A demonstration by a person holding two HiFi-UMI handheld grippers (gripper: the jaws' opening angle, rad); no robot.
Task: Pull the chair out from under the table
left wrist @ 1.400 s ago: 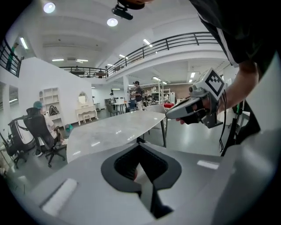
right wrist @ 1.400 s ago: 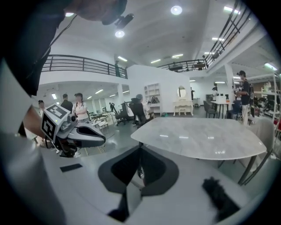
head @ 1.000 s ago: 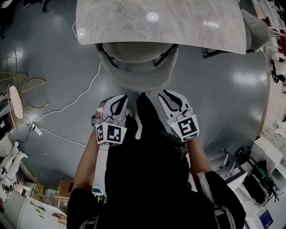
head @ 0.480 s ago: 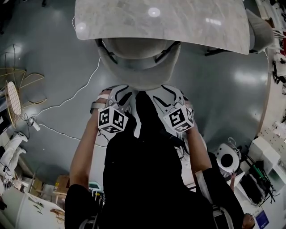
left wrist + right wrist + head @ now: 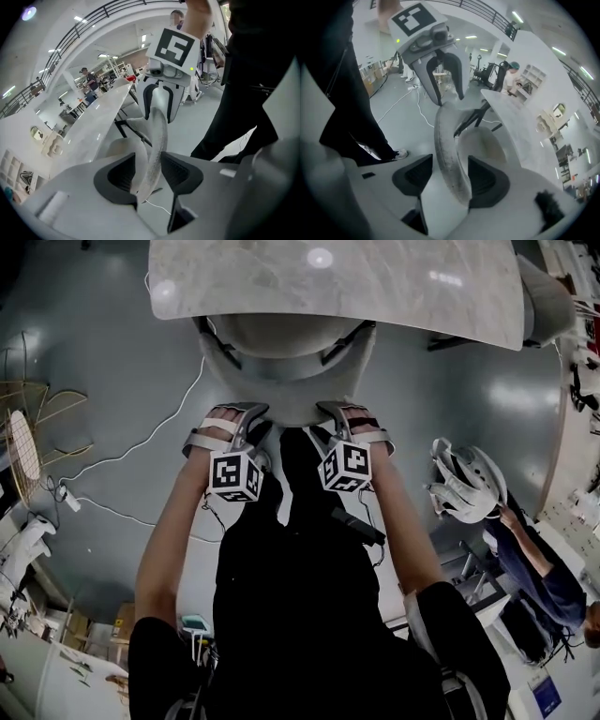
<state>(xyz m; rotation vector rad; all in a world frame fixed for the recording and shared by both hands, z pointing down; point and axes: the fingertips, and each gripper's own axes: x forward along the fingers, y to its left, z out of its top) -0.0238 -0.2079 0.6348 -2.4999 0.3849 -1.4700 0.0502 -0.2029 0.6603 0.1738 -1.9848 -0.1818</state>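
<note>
A pale grey chair [image 5: 281, 381] with a curved backrest stands pushed in beneath the marble table [image 5: 328, 287]. My two grippers sit side by side over the near rim of its backrest. In the left gripper view the backrest rim [image 5: 152, 150] runs up between the jaws of the left gripper [image 5: 150, 173], which are opening, and its pads do not clamp it. The right gripper [image 5: 450, 178] straddles the same rim [image 5: 447, 154] with its jaws opening wide and a gap at one pad. Seen from the head, the left gripper [image 5: 246, 418] and right gripper [image 5: 333, 413] point steeply down.
A white cable [image 5: 150, 442] trails over the grey floor at the left, near a gold wire-frame object [image 5: 37, 427]. A person in a white helmet [image 5: 469, 479] crouches at the right. Another chair [image 5: 548, 296] stands at the table's far right corner.
Both grippers have dropped and rolled onto the chair's backrest rim, and their jaws have opened. A person in a white helmet has come into view at the right.
</note>
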